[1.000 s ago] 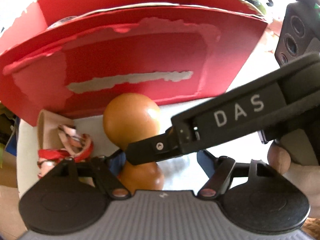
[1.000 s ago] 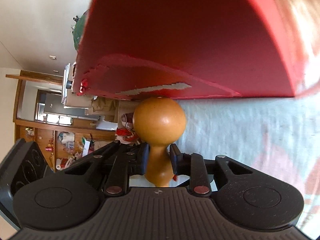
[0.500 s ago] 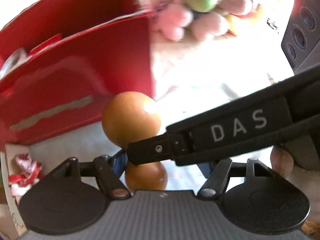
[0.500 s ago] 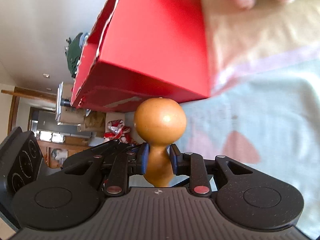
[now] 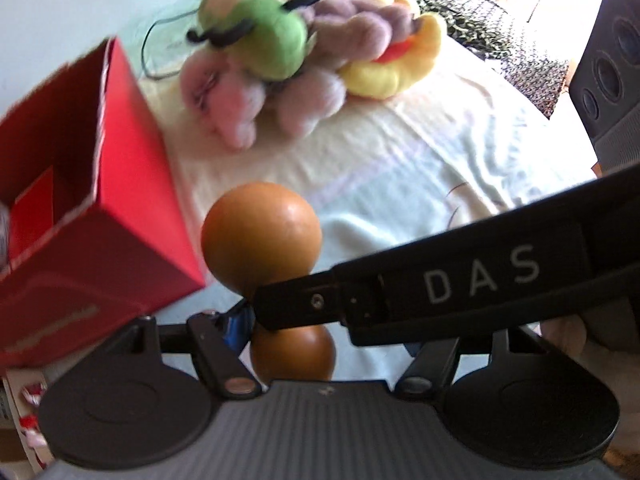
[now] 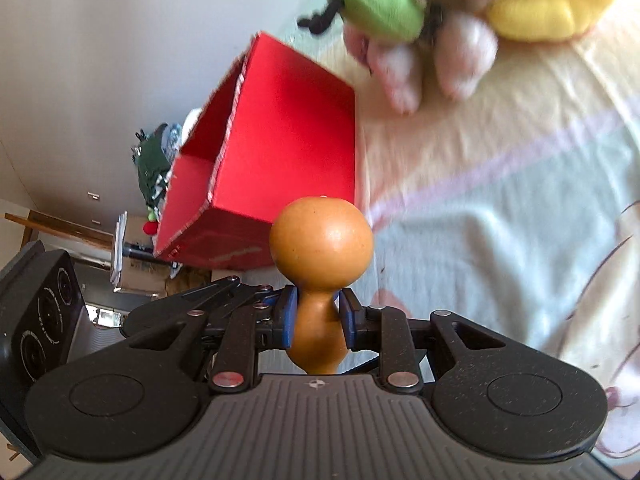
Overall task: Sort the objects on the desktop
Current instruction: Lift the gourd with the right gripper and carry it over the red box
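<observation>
The right gripper [image 6: 317, 322] is clamping the narrow waist of an orange gourd-shaped wooden piece [image 6: 321, 248], its blue pads [image 6: 287, 316] pressing in from both sides, the larger ball pointing forward past the fingertips. From the left wrist view, the same right gripper is reaching across from the right, its black finger marked "DAS" crossing the waist of the piece. The left gripper [image 5: 320, 320] is sitting around that same spot with its blue pads set wide apart, and whether the near pad is touching the wood I cannot tell. Just beyond and to the left, an open red cardboard box [image 5: 120, 216] is standing on a pale cloth [image 5: 400, 168]. Farther back, a heap of plush toys [image 5: 280, 60] is lying on the cloth.
</observation>
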A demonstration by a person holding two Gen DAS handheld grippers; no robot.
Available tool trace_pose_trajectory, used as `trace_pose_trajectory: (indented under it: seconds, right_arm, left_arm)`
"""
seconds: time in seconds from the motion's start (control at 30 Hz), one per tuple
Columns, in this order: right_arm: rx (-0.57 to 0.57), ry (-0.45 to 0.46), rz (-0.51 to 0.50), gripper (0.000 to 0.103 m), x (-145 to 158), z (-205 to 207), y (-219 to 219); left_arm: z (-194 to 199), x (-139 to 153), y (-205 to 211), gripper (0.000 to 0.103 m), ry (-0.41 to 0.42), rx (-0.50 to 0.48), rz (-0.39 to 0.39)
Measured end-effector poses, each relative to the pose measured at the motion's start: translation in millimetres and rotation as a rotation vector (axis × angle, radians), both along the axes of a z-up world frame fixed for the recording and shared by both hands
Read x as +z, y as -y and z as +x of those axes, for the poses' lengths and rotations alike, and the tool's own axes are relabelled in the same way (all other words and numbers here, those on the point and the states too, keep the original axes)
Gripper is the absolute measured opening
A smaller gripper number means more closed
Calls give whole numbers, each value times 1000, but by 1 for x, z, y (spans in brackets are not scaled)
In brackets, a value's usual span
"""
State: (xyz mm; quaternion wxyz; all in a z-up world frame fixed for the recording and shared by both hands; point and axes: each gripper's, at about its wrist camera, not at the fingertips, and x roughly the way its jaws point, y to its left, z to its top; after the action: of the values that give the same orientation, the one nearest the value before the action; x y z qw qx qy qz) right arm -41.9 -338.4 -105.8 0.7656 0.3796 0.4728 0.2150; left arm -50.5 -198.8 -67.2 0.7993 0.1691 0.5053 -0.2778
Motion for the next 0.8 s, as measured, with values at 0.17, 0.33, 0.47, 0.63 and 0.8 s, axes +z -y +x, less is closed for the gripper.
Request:
trace_pose_trajectory:
  seconds: [0.17,0.33,0.47,0.63,0.8]
  right_arm:
    - [-28,47,-21,26,22,3,-13]
    - [-55,95,-53,26,43,6,-21]
    - [-69,137,-87,26,61,8,-24]
    - [-59,206,-124,26,89,21,-38]
    - [-21,268,-158,26,116,46,-62]
  left_arm:
    - [2,15,16,71,44,-37,-10]
    - [0,40,15,71,81,-68,-37]
    - [5,56,14,71,121,-89,-58]
    - [14,86,3,71,200,-95,-79]
    - [33,115,-24,71,254,-77,-102]
